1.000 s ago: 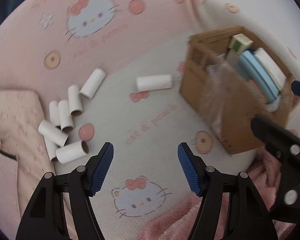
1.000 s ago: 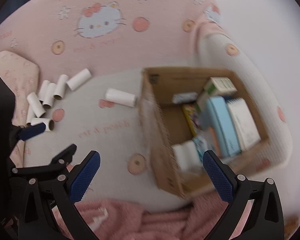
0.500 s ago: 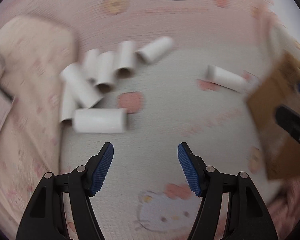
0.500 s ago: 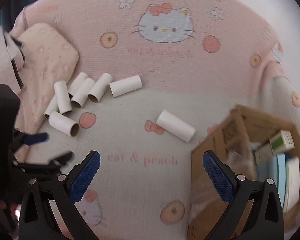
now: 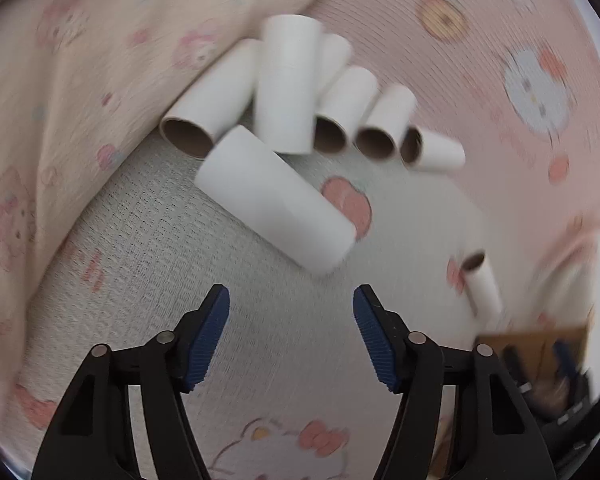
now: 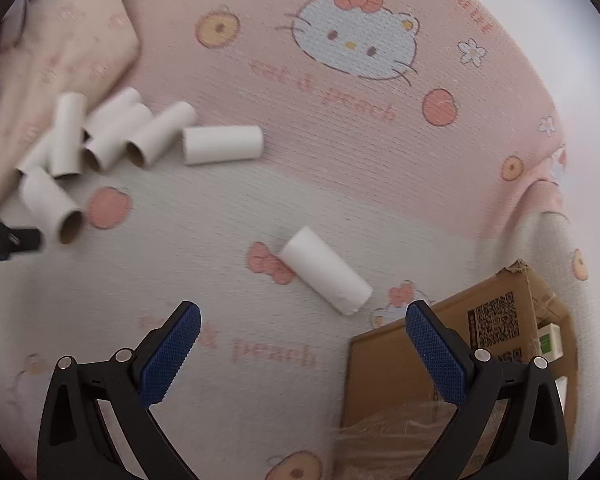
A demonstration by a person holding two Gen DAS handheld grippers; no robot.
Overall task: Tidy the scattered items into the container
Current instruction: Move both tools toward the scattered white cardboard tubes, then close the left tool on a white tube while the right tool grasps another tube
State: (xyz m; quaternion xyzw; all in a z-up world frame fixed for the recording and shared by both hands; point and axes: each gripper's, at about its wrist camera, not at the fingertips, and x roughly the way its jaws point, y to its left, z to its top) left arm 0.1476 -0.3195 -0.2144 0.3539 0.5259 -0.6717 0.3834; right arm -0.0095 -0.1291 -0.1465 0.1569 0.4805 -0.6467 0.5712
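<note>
Several white cardboard tubes lie in a heap [image 5: 296,92] on the pink and white printed bedsheet [image 5: 228,280]. The nearest tube [image 5: 276,200] lies slantwise just ahead of my open, empty left gripper [image 5: 291,312]. In the right wrist view the same heap [image 6: 100,136] sits at the left, and a lone tube [image 6: 326,272] lies just beyond my open, empty right gripper [image 6: 302,328]. The brown cardboard box [image 6: 500,320] stands at the lower right, behind the right finger. The lone tube [image 5: 482,284] and the box corner [image 5: 540,344] also show in the left wrist view.
A pale pink patterned pillow [image 5: 80,80] borders the heap on the left; the pillow [image 6: 52,40] shows too in the right wrist view. The box holds a green and white carton [image 6: 550,340]. The left gripper's tip [image 6: 8,240] pokes in at that view's left edge.
My left gripper has swung left and closed in on the tube heap, which now fills its view. The right gripper has moved away from the box toward the lone tube. Both stayed open.
</note>
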